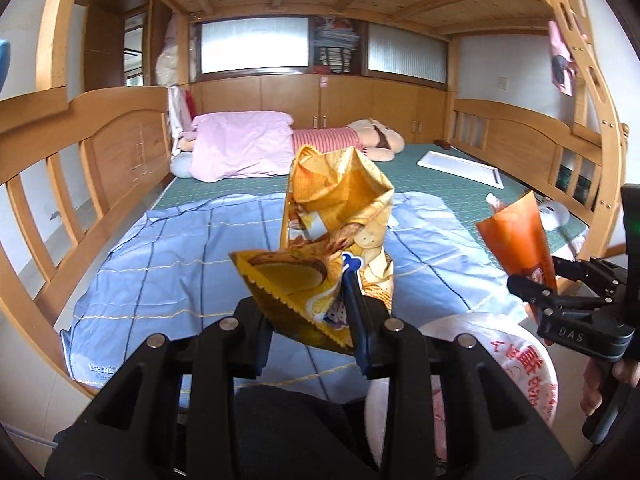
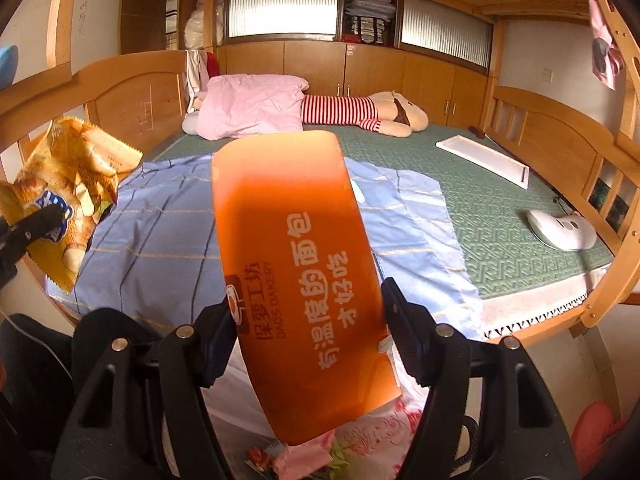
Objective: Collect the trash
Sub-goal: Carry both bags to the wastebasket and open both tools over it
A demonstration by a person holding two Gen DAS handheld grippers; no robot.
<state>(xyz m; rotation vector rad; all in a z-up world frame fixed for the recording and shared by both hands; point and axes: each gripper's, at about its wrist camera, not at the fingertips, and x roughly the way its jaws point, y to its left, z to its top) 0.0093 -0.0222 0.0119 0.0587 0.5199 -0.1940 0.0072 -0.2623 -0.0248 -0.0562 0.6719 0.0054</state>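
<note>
My left gripper (image 1: 316,312) is shut on a crumpled yellow snack bag (image 1: 332,232) and holds it above the bed's near edge; the bag also shows at the left of the right wrist view (image 2: 68,184). My right gripper (image 2: 308,320) is shut on an orange bakery wrapper (image 2: 296,272) with white print, held upright; the wrapper shows at the right of the left wrist view (image 1: 516,236). A white plastic bag with red print (image 1: 516,368) sits below, between both grippers.
A blue checked sheet (image 1: 192,264) lies on a green mat (image 2: 500,216) inside a wooden bunk bed (image 1: 112,136). A pink pillow (image 2: 252,104), a plush toy in red stripes (image 2: 360,112), a white tray (image 2: 484,160) and a white device (image 2: 560,228) lie on the bed.
</note>
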